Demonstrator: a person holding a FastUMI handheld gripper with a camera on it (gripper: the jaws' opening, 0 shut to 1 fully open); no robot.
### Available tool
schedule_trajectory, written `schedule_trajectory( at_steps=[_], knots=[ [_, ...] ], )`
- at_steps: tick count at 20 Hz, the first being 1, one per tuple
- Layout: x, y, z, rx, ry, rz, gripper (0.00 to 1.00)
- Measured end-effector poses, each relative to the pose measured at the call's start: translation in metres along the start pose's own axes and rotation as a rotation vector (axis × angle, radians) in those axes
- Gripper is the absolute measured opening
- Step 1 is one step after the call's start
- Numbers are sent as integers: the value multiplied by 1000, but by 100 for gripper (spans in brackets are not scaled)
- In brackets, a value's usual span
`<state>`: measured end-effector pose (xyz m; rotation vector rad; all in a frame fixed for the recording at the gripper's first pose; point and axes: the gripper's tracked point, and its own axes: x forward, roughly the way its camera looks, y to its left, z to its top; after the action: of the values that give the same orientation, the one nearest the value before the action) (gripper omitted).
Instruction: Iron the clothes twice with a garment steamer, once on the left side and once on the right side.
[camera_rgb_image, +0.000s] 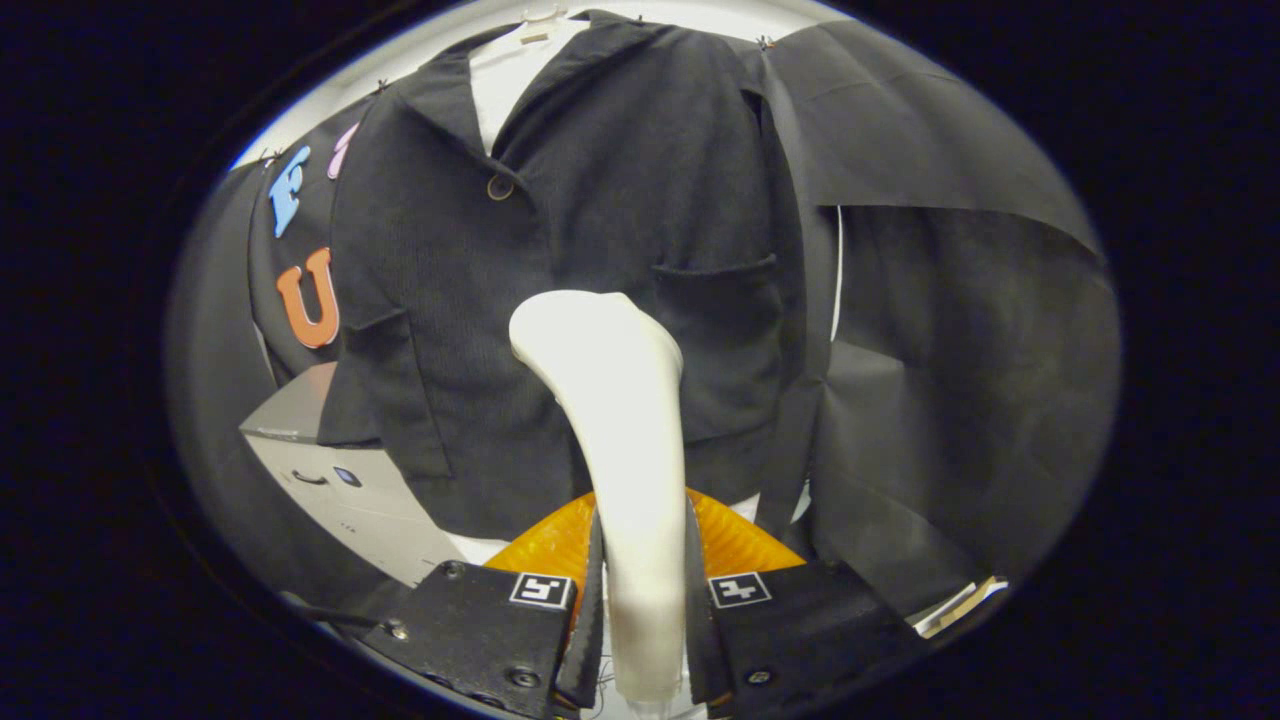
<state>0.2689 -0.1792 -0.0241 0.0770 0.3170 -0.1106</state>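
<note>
White steamer (610, 420) clamped upright between both fingers of the gripper (645, 600), head raised before a dark jacket (560, 250) hanging on the black booth wall, orange base (740, 545) behind, grey cabinet (340, 480) beside the hem

My 1 camera rides on the gripper (640, 600), looking forward along its fingers, close to the hanging black jacket (600, 250) ahead.
</note>
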Motion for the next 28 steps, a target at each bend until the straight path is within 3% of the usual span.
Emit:
schedule_trajectory(
  at_steps=[9, 19, 28],
  knots=[
    [-33, 5, -12, -1, -62, 43, 37],
    [-163, 49, -32, -13, -166, -33, 37],
    [-249, 97, -50, -3, -209, -25, 37]
  ],
)
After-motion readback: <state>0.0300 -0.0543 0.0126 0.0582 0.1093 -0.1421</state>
